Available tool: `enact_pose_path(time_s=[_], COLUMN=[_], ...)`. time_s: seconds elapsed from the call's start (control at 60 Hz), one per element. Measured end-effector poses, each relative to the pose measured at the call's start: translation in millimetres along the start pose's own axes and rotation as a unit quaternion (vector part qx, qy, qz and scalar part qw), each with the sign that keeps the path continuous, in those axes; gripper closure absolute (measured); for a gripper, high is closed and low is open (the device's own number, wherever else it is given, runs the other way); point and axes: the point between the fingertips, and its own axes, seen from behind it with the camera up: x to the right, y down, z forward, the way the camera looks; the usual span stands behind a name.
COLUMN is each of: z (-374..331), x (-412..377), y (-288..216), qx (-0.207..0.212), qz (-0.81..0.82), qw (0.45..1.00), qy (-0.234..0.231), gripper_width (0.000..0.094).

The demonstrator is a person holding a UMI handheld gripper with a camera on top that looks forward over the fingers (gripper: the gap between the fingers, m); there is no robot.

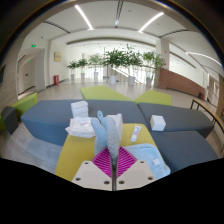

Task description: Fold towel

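Jaws pinching a pale blue towel (110,137) — it stands up between the pads (104,160), grey-and-lime table (60,118) beyond with white bundles (80,118), potted plants (118,60), strip-lit lobby ceiling (115,15).

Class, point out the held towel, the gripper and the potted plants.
towel (109,135), gripper view, middle of the raised cloth
gripper (113,166), gripper view, between the fingertips
plants (120,58), gripper view, central foliage
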Motion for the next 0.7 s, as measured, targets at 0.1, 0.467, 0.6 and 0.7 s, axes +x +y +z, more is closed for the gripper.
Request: enact_pose_path(time_s=[0.1, 0.467, 0.6, 0.7], z=[15.5, 4.4, -51.8, -104.7], x=[68.7, 147.0, 145.5, 123.2], y=[26.8, 56.1, 26.3, 9.9], qx=[-0.038, -0.081, -0.059, -0.042], qz=[0.011, 0.039, 0.012, 0.005], qw=[0.998, 0.993, 0.996, 0.998], qy=[0.045, 0.076, 0.068, 0.039], gripper_width=[0.0909, 0.0152, 0.0131, 0.0128])
